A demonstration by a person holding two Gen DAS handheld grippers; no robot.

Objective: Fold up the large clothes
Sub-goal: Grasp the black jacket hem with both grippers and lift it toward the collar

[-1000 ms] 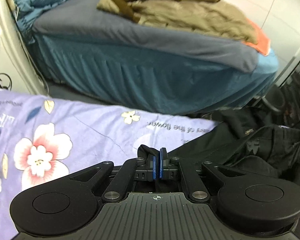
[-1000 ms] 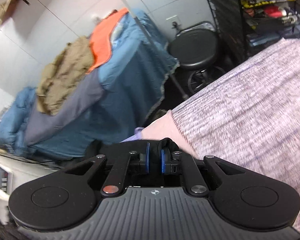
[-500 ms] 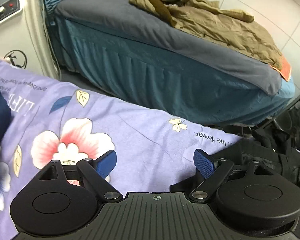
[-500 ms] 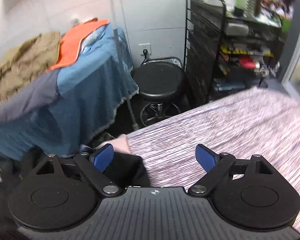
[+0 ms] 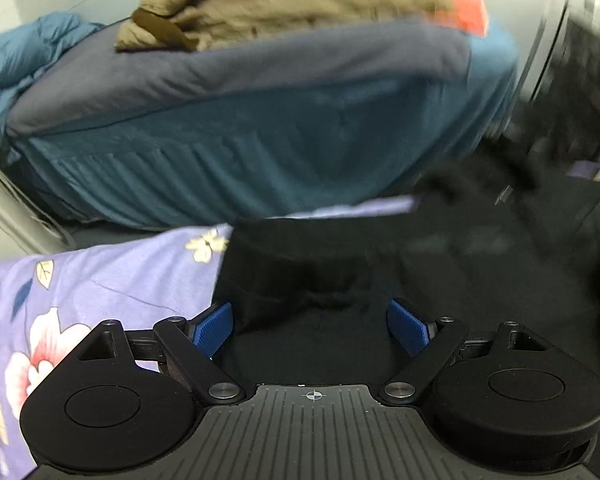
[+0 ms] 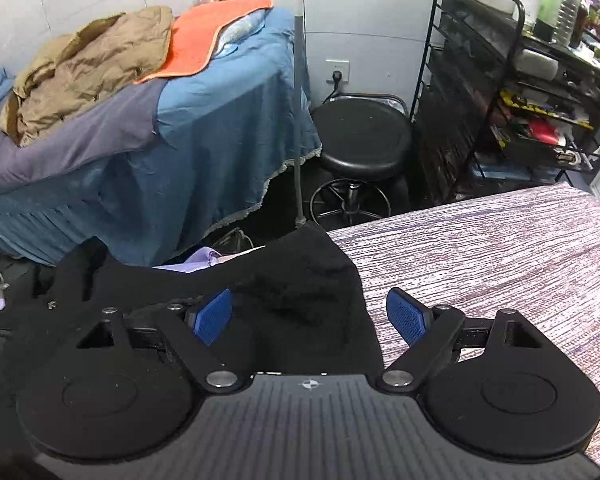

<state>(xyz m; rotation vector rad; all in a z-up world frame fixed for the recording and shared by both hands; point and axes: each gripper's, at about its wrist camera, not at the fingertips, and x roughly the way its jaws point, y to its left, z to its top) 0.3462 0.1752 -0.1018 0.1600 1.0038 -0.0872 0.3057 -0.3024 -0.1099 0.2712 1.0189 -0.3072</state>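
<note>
Left view floral sheet, right view stool, black garment

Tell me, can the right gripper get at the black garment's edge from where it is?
Probably yes: the right gripper is open, the black garment lies between its jaws, nothing covers it.

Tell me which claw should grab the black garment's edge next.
Right, probably. The right claw is open directly over the black garment edge on the striped cover; the left claw view is motion-blurred.
</note>
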